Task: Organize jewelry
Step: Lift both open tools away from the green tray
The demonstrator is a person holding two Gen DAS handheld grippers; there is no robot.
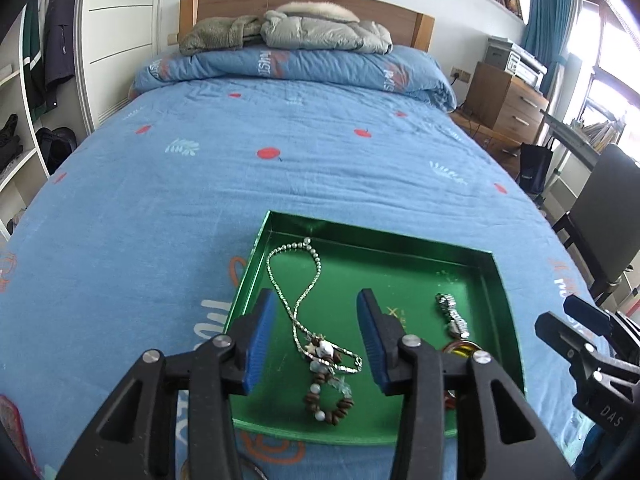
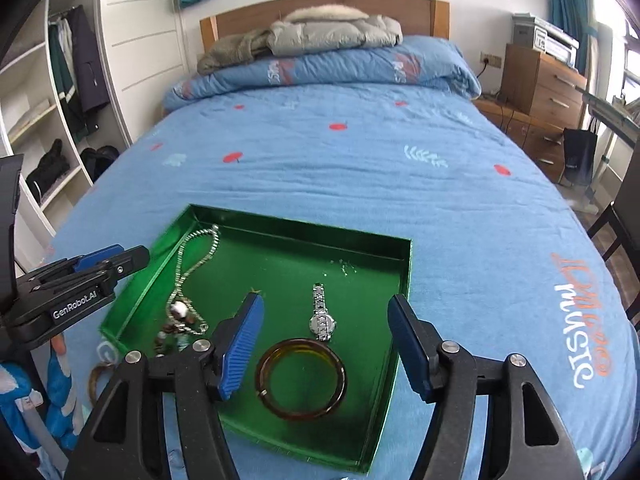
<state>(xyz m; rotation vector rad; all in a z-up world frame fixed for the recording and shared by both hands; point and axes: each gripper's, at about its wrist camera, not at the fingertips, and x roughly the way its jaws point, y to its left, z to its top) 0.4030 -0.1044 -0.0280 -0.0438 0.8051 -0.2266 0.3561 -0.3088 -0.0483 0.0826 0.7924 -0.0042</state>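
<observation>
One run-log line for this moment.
left gripper open, empty | right gripper open, empty | green tray on bed: necklace, bead bracelet, watch, amber bangle

Blue-quilted bed, green tray on it, folded duvet

From my seat, the tray sits on the bed, near its foot. In it, the necklace lies along the left side, with the bead bracelet at its near end, possibly touching it. The watch lies right of centre; the bangle lies just in front of it. Coats are piled on the folded quilt at the head.
</observation>
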